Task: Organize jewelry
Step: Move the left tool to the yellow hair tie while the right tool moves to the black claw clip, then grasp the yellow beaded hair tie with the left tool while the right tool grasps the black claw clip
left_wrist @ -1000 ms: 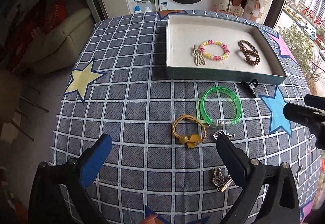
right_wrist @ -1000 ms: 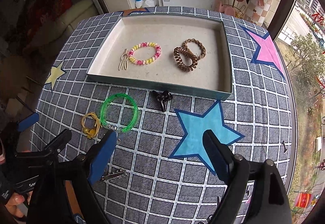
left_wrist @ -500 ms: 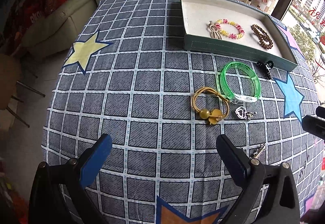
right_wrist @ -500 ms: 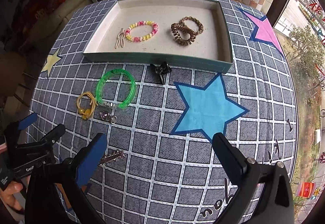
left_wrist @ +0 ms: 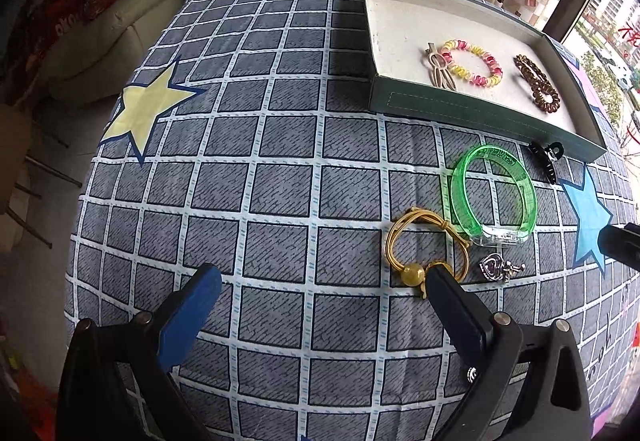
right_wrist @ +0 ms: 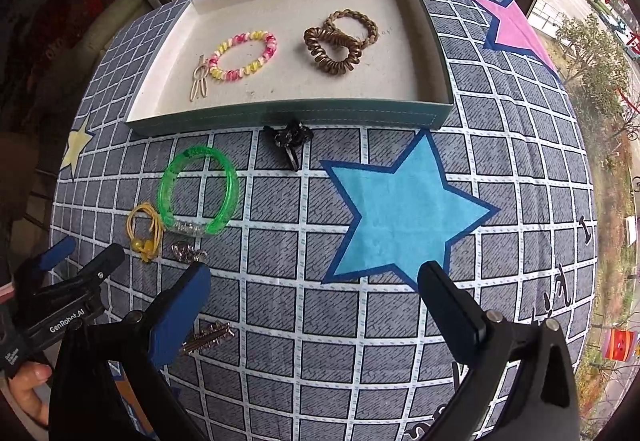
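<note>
Both my tongs gape wide and hold nothing; my left tongs [left_wrist: 322, 281] hover low over the grid-patterned grey tabletop [left_wrist: 248, 169], my right tongs [right_wrist: 316, 281] over the big blue star patch [right_wrist: 400, 213].

The loose pieces lie in a cluster short of the shallow teal-walled tray with a pale lining [right_wrist: 288, 117]; in the left view the yellow elastic hair tie with amber beads [left_wrist: 424, 245] sits at about one o'clock from the left tongs, its beads just beside the tip of my right-hand finger [left_wrist: 452, 301]; its loop runs long from the beads at five o'clock up to eleven o'clock. Touching it at two o'clock is the translucent green plastic bangle [left_wrist: 494, 197], clasp end toward me; the small silver heart charm [left_wrist: 496, 267] lies just below that clasp; the black claw clip [left_wrist: 546, 157] rests close to the tray's near wall.

I judge the left tongs far the nearer to the tie; a small shift toward three o'clock would bring it between the fingers; the right tongs stand well apart from it, with a little metal toothed clip [right_wrist: 208, 337] beneath the left finger.

The tray at twelve o'clock already holds a pink-and-yellow spiral band [right_wrist: 244, 57], a beige hairpin [right_wrist: 199, 81] and two brown coil bands [right_wrist: 340, 41].
</note>
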